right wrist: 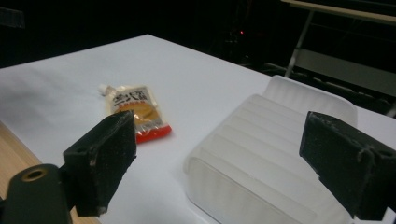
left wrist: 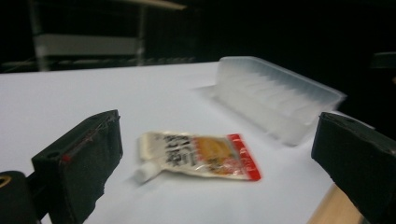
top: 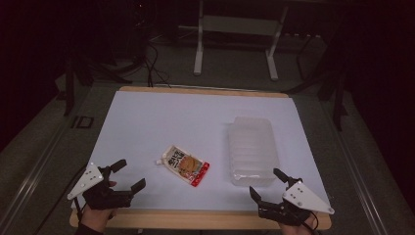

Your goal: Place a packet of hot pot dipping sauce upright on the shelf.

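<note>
The left gripper (top: 125,174) is held low over the near left corner of the tabletop (top: 147,122), and its jaws are spread wide with nothing between them. In the left gripper view the left gripper (left wrist: 217,154) is cut off at the bottom and at the right edge, so only the pads are seen. Ahead of it and a little toward the right, a flat sauce pouch (top: 184,164) is lying on the white sheet; the pouch is well apart from both jaws. Its white spout is turned to the far left, and its red end is turned toward the near edge. The print on the sauce pouch (left wrist: 198,156) is blurred and cannot be read.

The right gripper (top: 268,182) is held at the near right corner, also wide open and empty. Just in front of the right gripper (right wrist: 217,158) a clear ribbed plastic container (right wrist: 266,163) is placed. The container (top: 252,150) seems to be lying upside down, but this is hard to confirm. The pouch (right wrist: 135,112) is seen to the left of this gripper, partly covered by its left jaw.

The room behind the tabletop is dark; only a metal stand (top: 235,29) can be made out.
</note>
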A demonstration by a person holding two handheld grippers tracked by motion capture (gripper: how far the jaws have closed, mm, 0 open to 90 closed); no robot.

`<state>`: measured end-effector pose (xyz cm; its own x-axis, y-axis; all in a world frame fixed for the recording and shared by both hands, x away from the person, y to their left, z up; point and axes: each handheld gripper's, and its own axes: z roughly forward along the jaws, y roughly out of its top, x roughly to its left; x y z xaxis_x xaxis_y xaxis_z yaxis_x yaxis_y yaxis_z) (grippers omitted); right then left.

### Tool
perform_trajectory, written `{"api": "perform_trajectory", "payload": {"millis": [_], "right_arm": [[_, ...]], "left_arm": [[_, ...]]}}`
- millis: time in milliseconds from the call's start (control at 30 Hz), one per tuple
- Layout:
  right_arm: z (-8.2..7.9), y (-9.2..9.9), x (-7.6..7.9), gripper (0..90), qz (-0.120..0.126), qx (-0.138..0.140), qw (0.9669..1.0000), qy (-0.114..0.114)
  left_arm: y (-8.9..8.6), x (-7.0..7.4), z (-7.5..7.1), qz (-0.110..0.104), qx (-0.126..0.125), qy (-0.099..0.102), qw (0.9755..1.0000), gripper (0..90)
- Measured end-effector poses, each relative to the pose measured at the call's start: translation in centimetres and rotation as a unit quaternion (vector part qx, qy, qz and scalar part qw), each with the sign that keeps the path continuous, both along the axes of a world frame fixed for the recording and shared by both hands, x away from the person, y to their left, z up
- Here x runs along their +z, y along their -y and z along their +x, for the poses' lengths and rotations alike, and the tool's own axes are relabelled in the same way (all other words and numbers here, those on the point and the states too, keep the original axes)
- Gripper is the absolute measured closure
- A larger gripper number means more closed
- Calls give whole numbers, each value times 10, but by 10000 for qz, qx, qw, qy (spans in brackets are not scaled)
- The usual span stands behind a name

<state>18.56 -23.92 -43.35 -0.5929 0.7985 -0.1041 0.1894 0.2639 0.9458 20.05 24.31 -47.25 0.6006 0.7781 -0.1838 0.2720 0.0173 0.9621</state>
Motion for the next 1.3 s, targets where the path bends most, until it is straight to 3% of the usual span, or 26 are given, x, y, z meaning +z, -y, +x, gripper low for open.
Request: {"api": "perform_trajectory", "payload": {"millis": [100, 200, 233, 333, 367, 433, 500, 633, 767, 933, 1067, 1300], "right_arm": [[-1, -2, 0, 105, 77, 81, 9999, 47], [-1, -2, 1, 105, 91, 93, 9999, 63], [0, -3, 0, 105, 119, 200, 9997, -49], [0, -4, 0, 105, 119, 236, 9996, -66], [-1, -4, 0, 105, 95, 215, 9997, -43], [-3, -5, 2, 106, 89, 260, 9996, 26], [-4, -6, 3, 109, 57, 227, 9997, 65], [-5, -6, 4, 133, 89, 237, 9997, 57], [-7, -7, 5, 135, 131, 254, 9995, 110], [-8, -8, 4, 137, 114, 334, 9993, 136], [-10, -9, 5, 137, 97, 366, 9991, 204], [-9, -8, 5, 137, 130, 393, 9990, 156]], "left_arm": [[-6, 8, -5, -57, 109, 254, 9996, 8], [-9, 10, -5, -50, 50, 256, 9996, 8], [-10, 10, -5, -56, -32, 226, 9997, 8], [-9, 8, -3, -22, -88, 109, 9999, 9], [-7, 8, -2, -34, -286, 4, 9996, 9], [-1, 8, 1, 101, -504, -82, 9986, 9], [2, 9, 2, 73, -641, -114, 9979, 9], [5, 14, 6, 68, -734, -149, 9972, 11], [5, 17, 15, 30, -956, -358, 9948, 23], [8, 21, 26, 165, -957, -475, 9941, 23], [12, 27, 34, 217, -891, -412, 9949, 23], [25, 28, 50, 390, -997, -486, 9931, 23]]}}
